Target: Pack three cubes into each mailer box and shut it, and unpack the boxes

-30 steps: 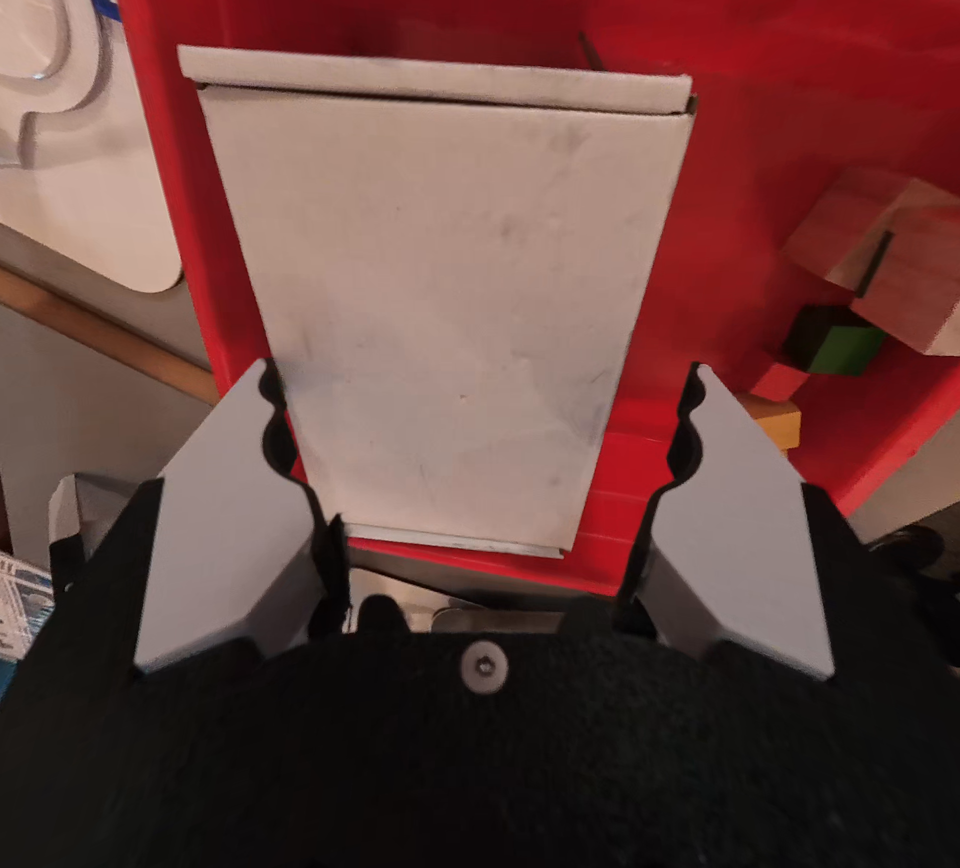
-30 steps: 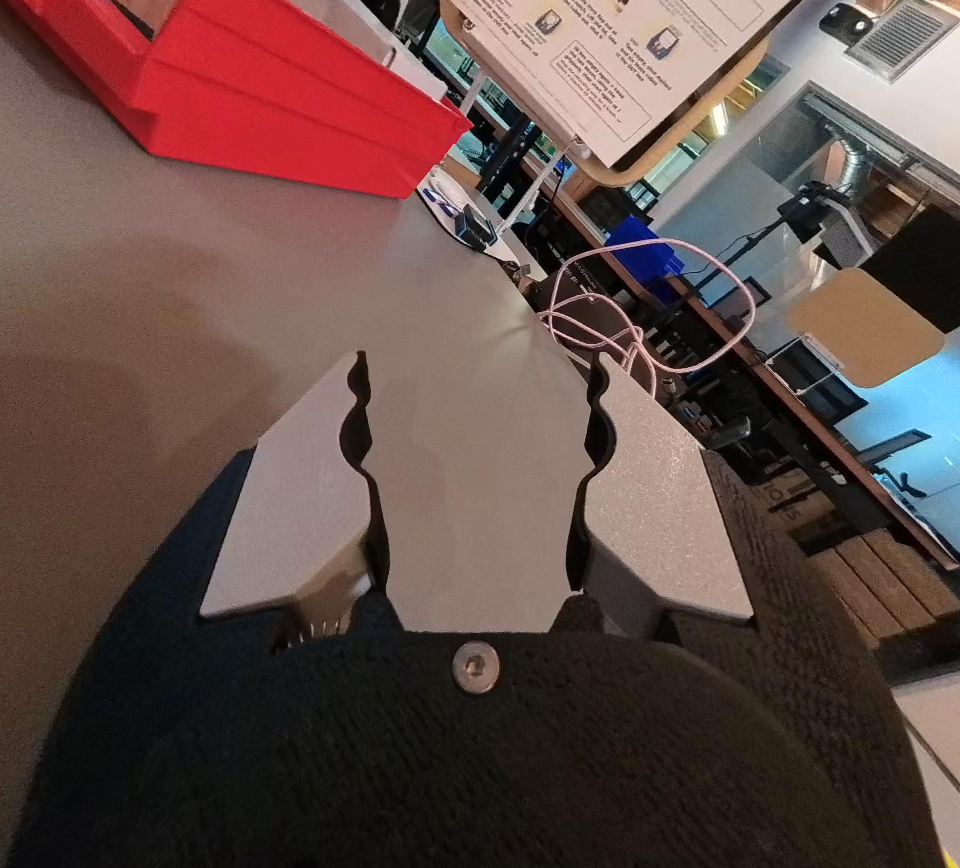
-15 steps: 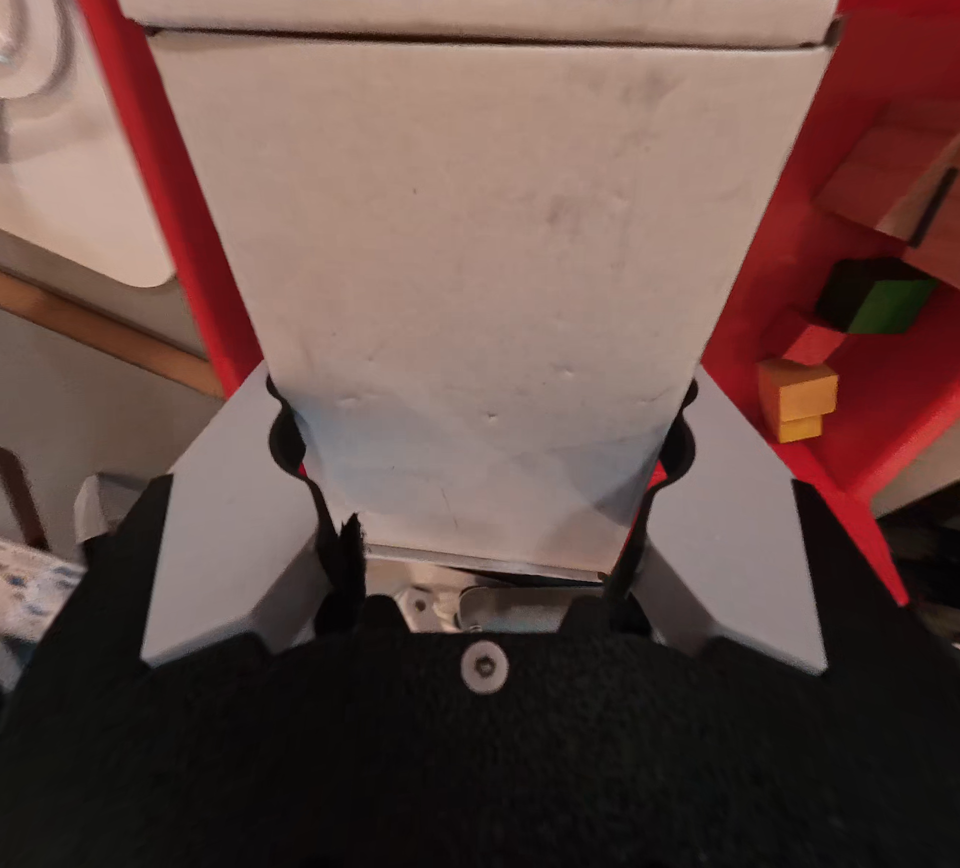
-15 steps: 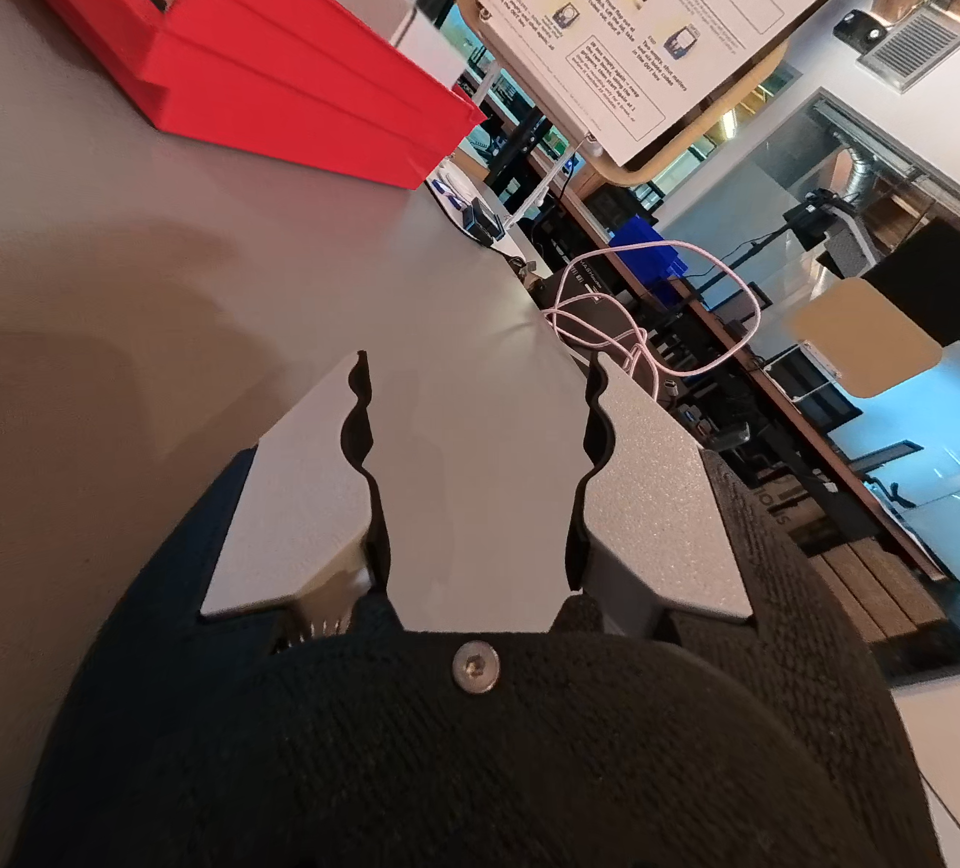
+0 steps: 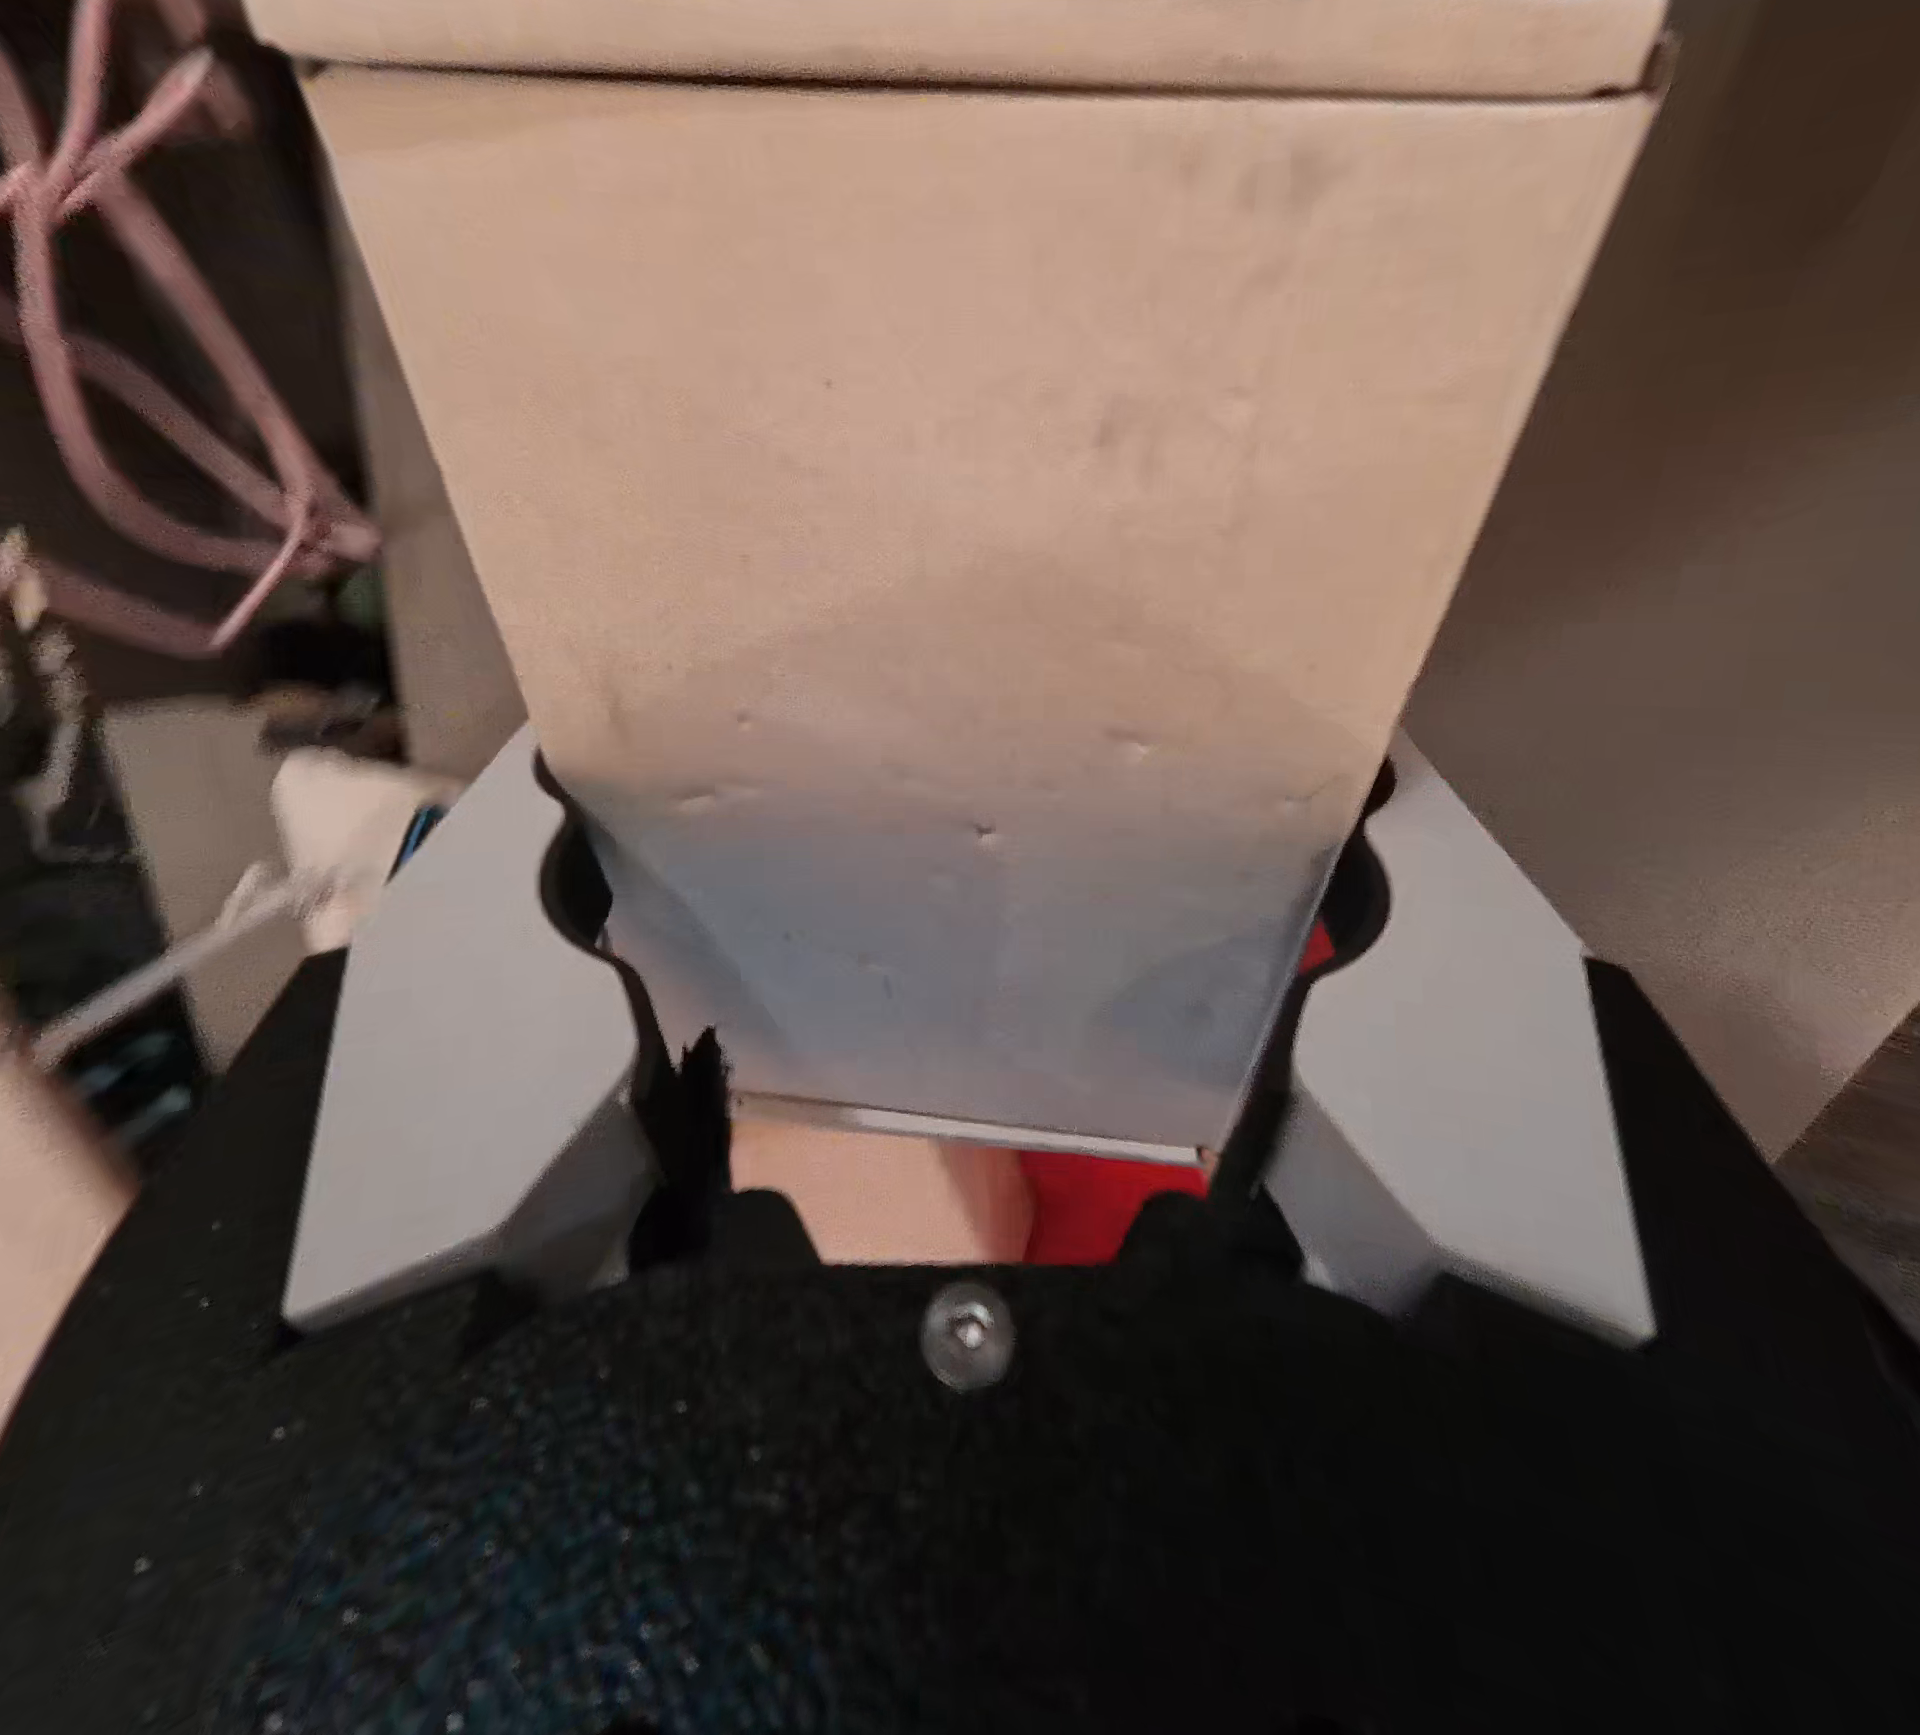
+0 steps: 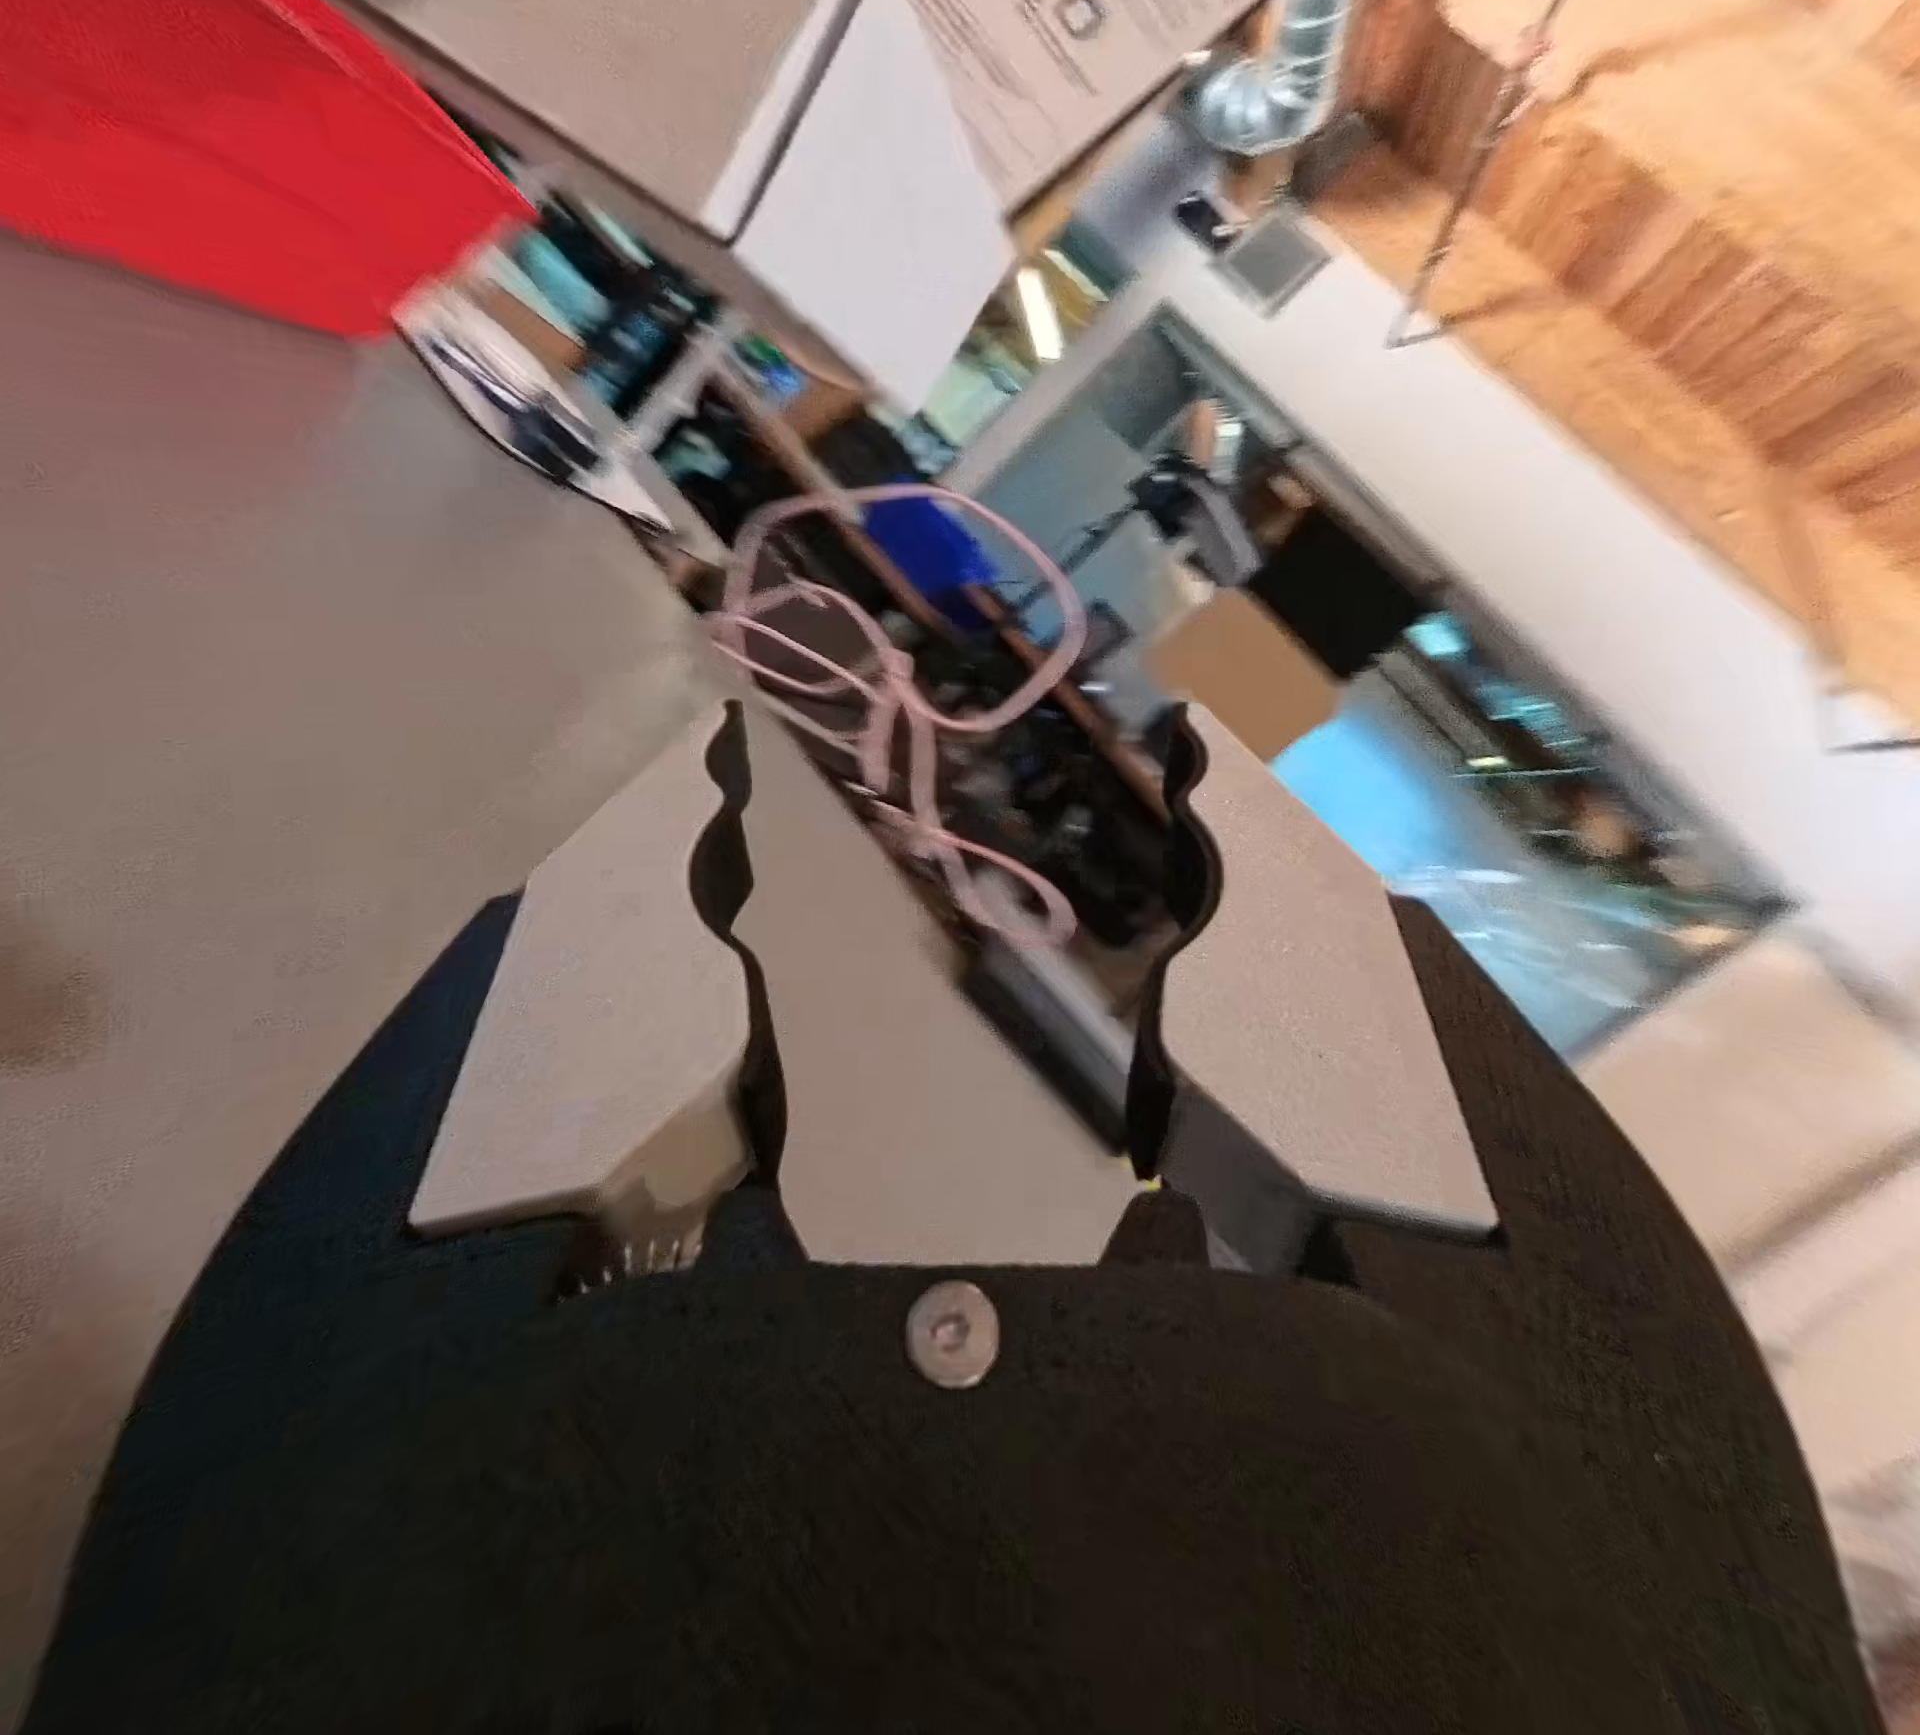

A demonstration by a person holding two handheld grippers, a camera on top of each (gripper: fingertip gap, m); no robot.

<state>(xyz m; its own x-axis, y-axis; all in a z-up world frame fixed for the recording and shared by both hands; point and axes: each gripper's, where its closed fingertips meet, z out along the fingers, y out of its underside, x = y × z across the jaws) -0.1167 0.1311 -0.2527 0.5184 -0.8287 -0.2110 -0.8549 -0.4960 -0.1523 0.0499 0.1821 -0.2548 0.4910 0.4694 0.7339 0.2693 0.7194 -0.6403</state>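
The left gripper (image 5: 966,854) clamps the closed white cardboard mailer box (image 5: 935,438), carrying it above the grey table (image 5: 1714,542); next it needs setting down, while the right gripper (image 6: 961,812) stands open, empty.

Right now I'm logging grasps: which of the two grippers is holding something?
The left gripper: its jaws clamp the sides of the closed white mailer box. The right gripper is open, with only the grey table between its fingers.

Left gripper (image 5: 966,854): fingers clamped on both sides of box (image 5: 935,438). Right gripper (image 6: 961,750): fingers spread apart, empty, tilted.
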